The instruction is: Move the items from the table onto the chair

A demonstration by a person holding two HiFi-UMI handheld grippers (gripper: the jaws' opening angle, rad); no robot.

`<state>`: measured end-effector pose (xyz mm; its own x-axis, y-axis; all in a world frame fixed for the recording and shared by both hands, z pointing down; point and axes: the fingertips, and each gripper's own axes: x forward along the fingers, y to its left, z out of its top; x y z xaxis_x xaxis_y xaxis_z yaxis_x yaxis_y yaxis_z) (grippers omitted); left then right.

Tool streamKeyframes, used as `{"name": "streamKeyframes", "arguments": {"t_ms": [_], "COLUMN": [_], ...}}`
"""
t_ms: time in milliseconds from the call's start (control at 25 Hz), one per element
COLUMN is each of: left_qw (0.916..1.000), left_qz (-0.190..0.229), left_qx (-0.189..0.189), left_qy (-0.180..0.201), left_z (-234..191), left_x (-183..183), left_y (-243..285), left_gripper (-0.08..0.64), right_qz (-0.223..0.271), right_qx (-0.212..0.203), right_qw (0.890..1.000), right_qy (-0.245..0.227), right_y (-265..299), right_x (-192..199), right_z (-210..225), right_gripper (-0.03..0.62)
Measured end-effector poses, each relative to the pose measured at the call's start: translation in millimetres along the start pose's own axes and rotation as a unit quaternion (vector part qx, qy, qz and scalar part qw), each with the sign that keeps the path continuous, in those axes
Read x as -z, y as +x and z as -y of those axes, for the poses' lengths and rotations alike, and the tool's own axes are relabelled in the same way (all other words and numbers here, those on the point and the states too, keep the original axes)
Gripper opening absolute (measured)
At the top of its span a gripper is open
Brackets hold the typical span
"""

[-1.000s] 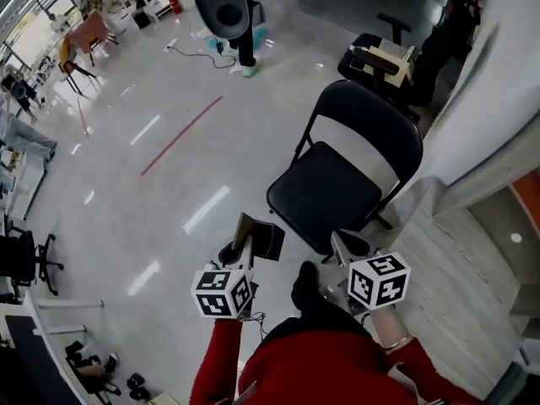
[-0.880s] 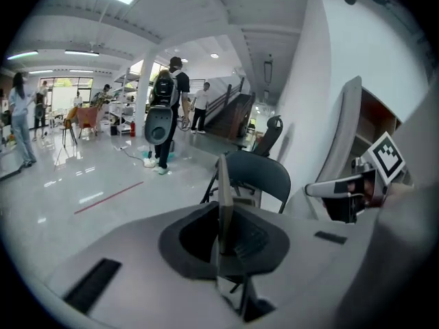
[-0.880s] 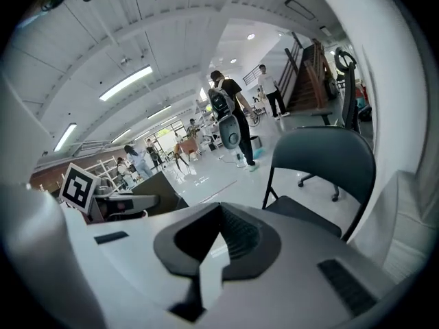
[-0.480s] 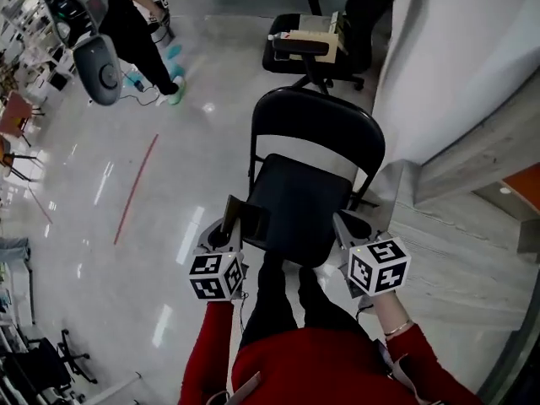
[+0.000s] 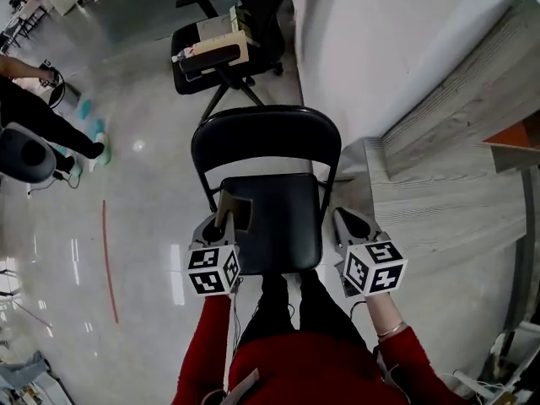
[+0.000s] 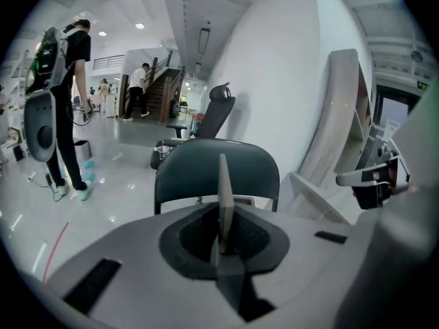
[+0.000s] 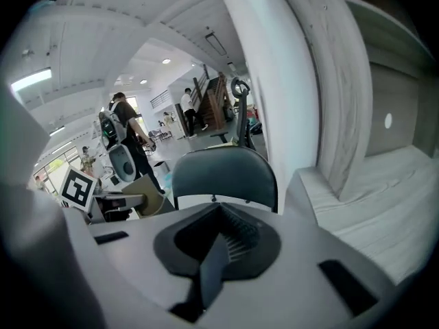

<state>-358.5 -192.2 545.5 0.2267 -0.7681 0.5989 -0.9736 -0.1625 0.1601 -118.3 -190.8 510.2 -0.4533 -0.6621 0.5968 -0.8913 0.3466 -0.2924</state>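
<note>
A black folding chair (image 5: 283,226) stands straight in front of me, its seat bare. My left gripper (image 5: 223,223) is shut on a thin flat brown board (image 5: 240,213), held upright over the seat's front left corner. In the left gripper view the board (image 6: 223,187) shows edge-on, pinched between the jaws of that gripper (image 6: 221,242), with the chair back (image 6: 206,170) behind it. My right gripper (image 5: 345,224) hangs just off the seat's right front corner. Its jaws look shut with nothing in them in the right gripper view (image 7: 216,252), where the board (image 7: 140,192) appears at the left.
A black office chair (image 5: 211,53) carrying a box stands behind the folding chair. A white wall (image 5: 380,40) and a pale wooden platform (image 5: 439,184) fill the right side. A person (image 5: 38,125) stands on the glossy floor at far left. My own legs (image 5: 283,298) touch the seat's front.
The folding chair has come from the upper right to dead centre and closer. Both grippers now flank the seat's front, and the board has moved over the seat's left corner.
</note>
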Motion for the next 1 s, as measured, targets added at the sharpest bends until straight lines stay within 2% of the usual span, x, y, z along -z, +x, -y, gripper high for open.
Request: {"name": "streamKeyframes", "arguments": {"t_ms": [80, 200, 360, 520, 760, 920, 1000], "left_qw": [0.9998, 0.9990, 0.9978, 0.9967, 0.9962, 0.9910, 0.9892], "left_qz": [-0.011, -0.035, -0.062, -0.076, -0.066, -0.109, -0.119], "left_qx": [0.007, -0.001, -0.017, -0.025, -0.057, -0.075, -0.084], "left_qy": [0.014, 0.029, 0.017, 0.012, 0.000, 0.018, 0.014], "left_z": [-1, -9, -25, -27, -29, -33, -34], "left_x": [6, 26, 56, 76, 95, 143, 160], "left_y": [21, 53, 88, 120, 153, 177, 172], "left_gripper": [0.037, 0.037, 0.037, 0.037, 0.037, 0.037, 0.037], "right_qz": [-0.004, -0.014, -0.017, -0.029, -0.060, -0.074, -0.078], "right_qx": [0.012, 0.022, 0.018, 0.033, 0.045, 0.039, 0.034], "right_qw": [1.000, 0.999, 0.999, 0.998, 0.994, 0.993, 0.993], "right_qy": [0.010, 0.019, 0.036, 0.045, 0.078, 0.083, 0.082], "right_y": [6, 17, 31, 44, 54, 63, 66], "right_x": [8, 22, 33, 47, 80, 95, 97], "right_z": [0, -1, 0, 16, 25, 30, 29], "right_gripper": [0.012, 0.012, 0.012, 0.012, 0.012, 0.012, 0.012]}}
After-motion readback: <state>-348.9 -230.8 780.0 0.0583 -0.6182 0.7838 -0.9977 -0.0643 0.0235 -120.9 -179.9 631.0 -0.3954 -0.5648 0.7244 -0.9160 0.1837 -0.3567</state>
